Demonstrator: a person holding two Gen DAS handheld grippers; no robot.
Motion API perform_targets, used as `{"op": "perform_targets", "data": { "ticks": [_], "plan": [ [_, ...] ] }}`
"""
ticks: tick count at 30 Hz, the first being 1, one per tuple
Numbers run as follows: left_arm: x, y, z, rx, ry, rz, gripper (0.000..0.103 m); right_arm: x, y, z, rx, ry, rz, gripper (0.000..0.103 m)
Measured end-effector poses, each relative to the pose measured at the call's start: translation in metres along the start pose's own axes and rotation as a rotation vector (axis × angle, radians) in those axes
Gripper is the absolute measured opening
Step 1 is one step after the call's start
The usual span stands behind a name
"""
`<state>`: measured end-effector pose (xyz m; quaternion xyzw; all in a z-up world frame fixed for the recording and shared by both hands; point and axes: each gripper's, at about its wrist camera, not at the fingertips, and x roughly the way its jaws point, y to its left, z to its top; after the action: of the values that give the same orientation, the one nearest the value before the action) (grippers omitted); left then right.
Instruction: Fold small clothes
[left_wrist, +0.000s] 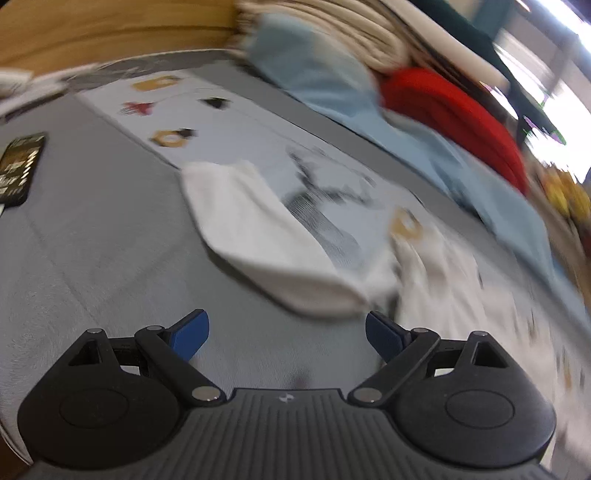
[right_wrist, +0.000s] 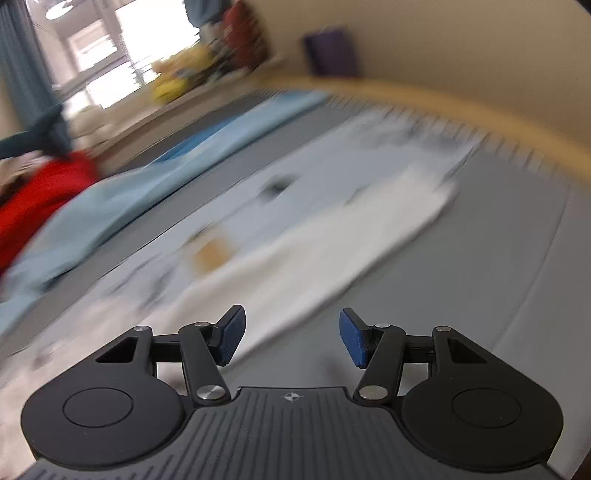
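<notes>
A small pale garment with printed motifs (left_wrist: 258, 155) lies on the grey surface, one white part (left_wrist: 258, 236) folded over it. My left gripper (left_wrist: 286, 332) is open and empty, just short of the folded white edge. In the right wrist view the same garment (right_wrist: 332, 236) is blurred, stretching from near the fingers toward the far right. My right gripper (right_wrist: 291, 336) is open and empty, close above the garment's near end.
A light blue cloth (left_wrist: 424, 147) and a red cloth (left_wrist: 461, 122) lie beyond the garment, with beige folded fabric (left_wrist: 351, 33) behind. A dark phone (left_wrist: 20, 166) lies at the left. A wooden edge (right_wrist: 480, 107) bounds the grey surface (right_wrist: 498, 295).
</notes>
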<state>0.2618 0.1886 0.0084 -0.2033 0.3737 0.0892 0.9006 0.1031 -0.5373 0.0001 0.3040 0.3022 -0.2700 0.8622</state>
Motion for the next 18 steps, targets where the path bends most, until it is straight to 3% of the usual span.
{"op": "perform_targets", "data": {
  "ticks": [3,7,10,13,17,18],
  "plan": [
    [0.016,0.011,0.028,-0.09,-0.021,-0.03,0.094,-0.014,0.04,-0.052,-0.034,0.081,0.134,0.059],
    [0.05,0.017,0.064,-0.158,-0.003,-0.061,0.094,-0.011,0.086,-0.091,-0.163,0.12,0.151,0.059],
    [0.092,0.021,0.083,-0.147,0.062,0.042,0.094,0.0,0.1,-0.105,-0.209,0.122,0.141,0.059],
    [0.123,0.039,0.095,-0.202,0.084,0.154,0.094,0.013,0.11,-0.109,-0.287,0.109,0.126,0.059],
    [0.138,0.065,0.104,-0.293,0.054,0.165,0.094,0.029,0.119,-0.106,-0.372,0.083,0.126,0.059],
    [0.139,0.063,0.106,-0.276,0.048,0.132,0.074,0.032,0.122,-0.107,-0.384,0.082,0.12,0.059]
  ]
}}
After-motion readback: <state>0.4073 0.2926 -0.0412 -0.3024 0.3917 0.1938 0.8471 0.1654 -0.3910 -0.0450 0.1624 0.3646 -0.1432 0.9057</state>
